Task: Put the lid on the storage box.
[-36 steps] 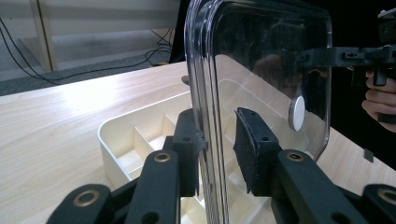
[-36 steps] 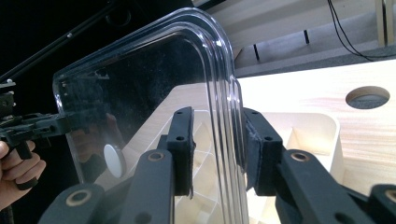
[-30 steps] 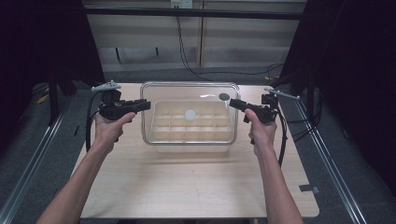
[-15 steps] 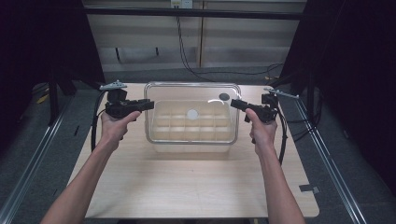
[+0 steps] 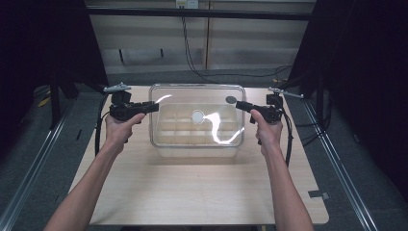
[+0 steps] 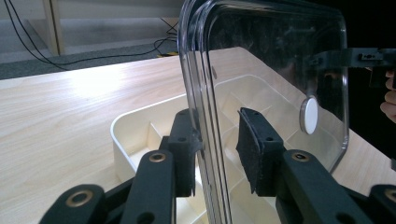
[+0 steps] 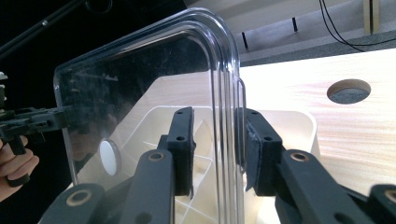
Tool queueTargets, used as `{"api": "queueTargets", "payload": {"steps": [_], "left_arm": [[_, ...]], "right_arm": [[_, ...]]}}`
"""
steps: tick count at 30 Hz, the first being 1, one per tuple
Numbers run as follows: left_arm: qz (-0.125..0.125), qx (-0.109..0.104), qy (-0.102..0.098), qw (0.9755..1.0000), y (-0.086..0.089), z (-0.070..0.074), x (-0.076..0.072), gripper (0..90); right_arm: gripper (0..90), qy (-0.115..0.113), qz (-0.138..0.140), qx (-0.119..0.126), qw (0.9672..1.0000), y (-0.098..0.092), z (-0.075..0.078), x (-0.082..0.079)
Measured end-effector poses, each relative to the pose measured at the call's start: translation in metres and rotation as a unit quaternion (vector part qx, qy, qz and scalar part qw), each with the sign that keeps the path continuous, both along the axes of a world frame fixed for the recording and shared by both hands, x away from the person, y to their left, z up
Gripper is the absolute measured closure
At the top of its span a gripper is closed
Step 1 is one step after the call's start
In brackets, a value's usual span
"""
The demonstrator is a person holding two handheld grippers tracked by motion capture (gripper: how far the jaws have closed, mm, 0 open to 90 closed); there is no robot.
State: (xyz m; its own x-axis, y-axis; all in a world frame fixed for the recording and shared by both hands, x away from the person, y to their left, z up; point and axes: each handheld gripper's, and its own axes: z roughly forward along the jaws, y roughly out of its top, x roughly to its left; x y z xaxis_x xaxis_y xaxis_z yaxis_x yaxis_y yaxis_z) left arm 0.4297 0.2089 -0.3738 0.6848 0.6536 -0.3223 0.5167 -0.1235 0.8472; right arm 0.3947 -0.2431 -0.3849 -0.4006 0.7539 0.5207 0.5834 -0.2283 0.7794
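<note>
Clear lid (image 5: 196,115), glare-streaked, sits between both claws: right (image 5: 239,105) clamped, left (image 5: 155,107) loosening.

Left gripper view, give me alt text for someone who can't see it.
A clear plastic lid stands on edge between the left gripper's two black fingers, above a cream divided tray on a wooden table. A gap shows at one finger.

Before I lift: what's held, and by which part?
The right gripper clamps the clear lid by one short edge. The left gripper's fingers have just been opening: the lid's opposite edge lies between them, one finger clear of it.
</note>
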Motion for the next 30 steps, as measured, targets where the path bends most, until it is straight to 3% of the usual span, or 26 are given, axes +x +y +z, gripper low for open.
{"api": "queueTargets", "payload": {"steps": [2,12,30], "left_arm": [[0.004,-0.002,0.002,1.0,-0.001,-0.001,0.0,67.6],[0.003,-0.007,0.014,0.9999,-0.002,-0.01,0.012,65.8],[0.004,0.007,0.036,0.9993,-0.006,-0.025,0.027,60.3]], "right_arm": [[66.6,0.003,0.002,-0.01,0.9999,0.0,-0.001,0.003],[66.0,0.012,-0.001,-0.009,0.9999,0.0,-0.009,0.012],[64.9,0.025,-0.01,-0.007,0.9996,0.001,-0.02,0.023]]}}
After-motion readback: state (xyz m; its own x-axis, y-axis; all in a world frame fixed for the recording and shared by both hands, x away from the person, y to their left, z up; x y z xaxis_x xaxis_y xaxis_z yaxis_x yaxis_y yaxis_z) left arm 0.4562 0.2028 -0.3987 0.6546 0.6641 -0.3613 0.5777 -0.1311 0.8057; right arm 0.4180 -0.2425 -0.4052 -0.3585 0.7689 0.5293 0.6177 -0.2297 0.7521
